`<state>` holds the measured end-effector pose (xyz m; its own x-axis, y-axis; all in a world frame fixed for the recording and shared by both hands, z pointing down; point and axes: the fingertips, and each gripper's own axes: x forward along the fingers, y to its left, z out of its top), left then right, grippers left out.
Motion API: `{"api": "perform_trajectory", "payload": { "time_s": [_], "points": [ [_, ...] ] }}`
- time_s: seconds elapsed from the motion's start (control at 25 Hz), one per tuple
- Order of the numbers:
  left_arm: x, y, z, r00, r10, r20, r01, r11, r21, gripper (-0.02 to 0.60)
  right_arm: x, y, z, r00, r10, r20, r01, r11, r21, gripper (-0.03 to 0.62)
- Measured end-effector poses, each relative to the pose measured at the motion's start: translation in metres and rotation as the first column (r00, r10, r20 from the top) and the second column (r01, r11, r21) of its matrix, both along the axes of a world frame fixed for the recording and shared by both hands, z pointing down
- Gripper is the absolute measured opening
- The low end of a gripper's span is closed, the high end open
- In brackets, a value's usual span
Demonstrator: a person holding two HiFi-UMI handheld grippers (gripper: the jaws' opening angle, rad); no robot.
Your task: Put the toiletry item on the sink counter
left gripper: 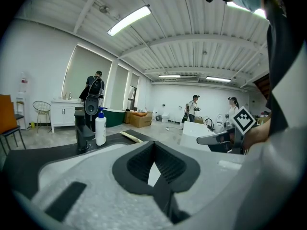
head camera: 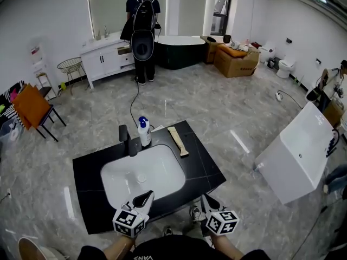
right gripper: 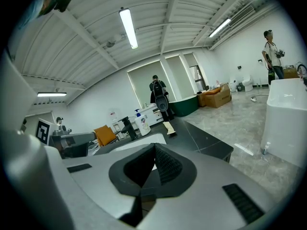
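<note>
Left gripper (head camera: pixel 145 199) and right gripper (head camera: pixel 208 201) both have their jaws pinched together on nothing. The pump bottle (head camera: pixel 143 131) stands upright on the bench (head camera: pixel 209 169) by the tap (head camera: pixel 128 141), straight across the basin (head camera: pixel 160 175) from the left one, so I'd say left's nearer.

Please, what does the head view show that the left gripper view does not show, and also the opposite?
Only the head view: the basin's drain and the marker cube on the left tool. Only the left gripper view: the ceiling light and that tool's jaws, shut and empty. Both: the pump bottle, the black faucet and the person with a backpack.
</note>
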<state>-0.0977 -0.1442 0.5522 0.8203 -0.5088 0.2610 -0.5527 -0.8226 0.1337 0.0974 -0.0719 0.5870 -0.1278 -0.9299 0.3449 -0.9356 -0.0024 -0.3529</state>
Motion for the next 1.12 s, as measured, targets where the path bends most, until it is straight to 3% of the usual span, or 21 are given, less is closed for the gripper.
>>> {"api": "perform_trajectory", "payload": {
  "time_s": [0.56,0.72,1.12],
  "points": [
    [-0.018,0.015,0.013,1.000,0.007,0.022,-0.007,1.000,-0.023,0.009,-0.014,0.002,0.003,0.999,-0.009,-0.031,0.009,1.000,-0.011,-0.002],
    [-0.019,0.016,0.008,1.000,-0.002,-0.002,0.002,0.999,-0.034,0.009,-0.016,0.002,0.003,0.999,-0.012,-0.032,0.011,1.000,-0.007,-0.002],
    [-0.013,0.011,0.002,1.000,-0.011,0.003,0.011,1.000,-0.005,0.009,-0.011,0.001,0.004,0.999,-0.003,-0.035,0.003,1.000,-0.008,-0.002]
  ]
}}
